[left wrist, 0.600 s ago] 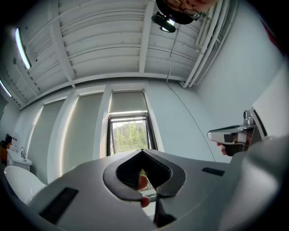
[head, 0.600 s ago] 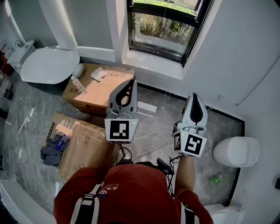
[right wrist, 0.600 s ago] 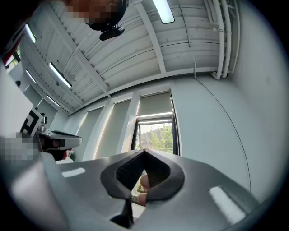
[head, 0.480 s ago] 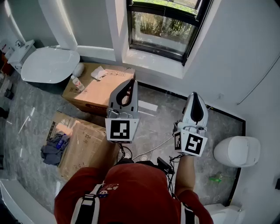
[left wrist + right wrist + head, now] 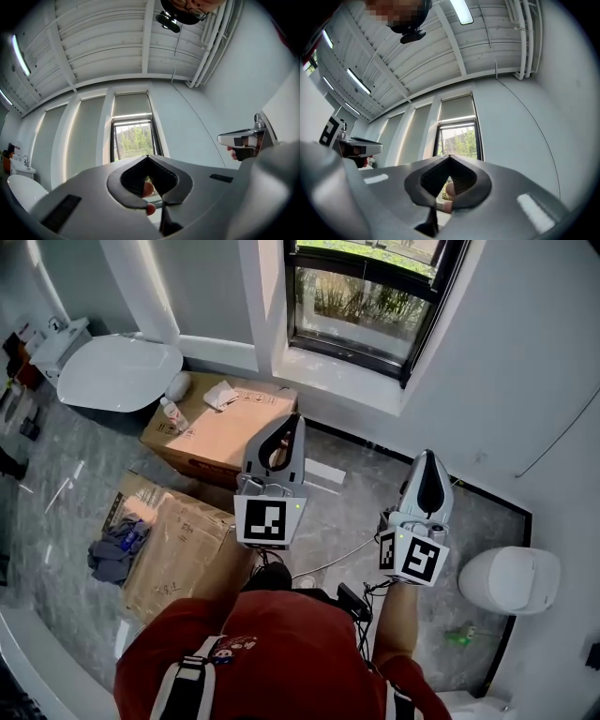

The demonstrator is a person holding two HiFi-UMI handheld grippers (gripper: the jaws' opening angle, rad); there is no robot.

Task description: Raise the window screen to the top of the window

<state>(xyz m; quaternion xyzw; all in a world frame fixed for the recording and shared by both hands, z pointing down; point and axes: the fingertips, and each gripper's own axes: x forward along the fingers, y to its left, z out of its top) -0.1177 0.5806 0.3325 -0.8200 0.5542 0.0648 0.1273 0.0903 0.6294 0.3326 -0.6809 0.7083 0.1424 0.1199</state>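
Note:
The black-framed window [image 5: 367,304] stands ahead in the white wall above a white sill. In the left gripper view a pale screen [image 5: 131,104] covers its upper part and greenery shows through the glass [image 5: 134,139] below. The right gripper view shows the same screen [image 5: 457,108] over the glass [image 5: 459,140]. My left gripper [image 5: 293,420] and right gripper [image 5: 428,455] are held side by side, pointing toward the window and well short of it. The left gripper [image 5: 148,156] is shut with nothing in it. So is the right gripper [image 5: 450,156].
A cardboard box [image 5: 223,432] with a small bottle [image 5: 172,412] and paper lies under the left gripper. A second flattened box [image 5: 178,554] with a heap of clothes [image 5: 114,551] is nearer. A white basin [image 5: 117,371] sits far left, a toilet [image 5: 511,579] at the right. A cable [image 5: 328,563] runs over the floor.
The head view has shifted a little, so window, boxes and both grippers sit slightly further right. Both grippers stay shut and side by side.

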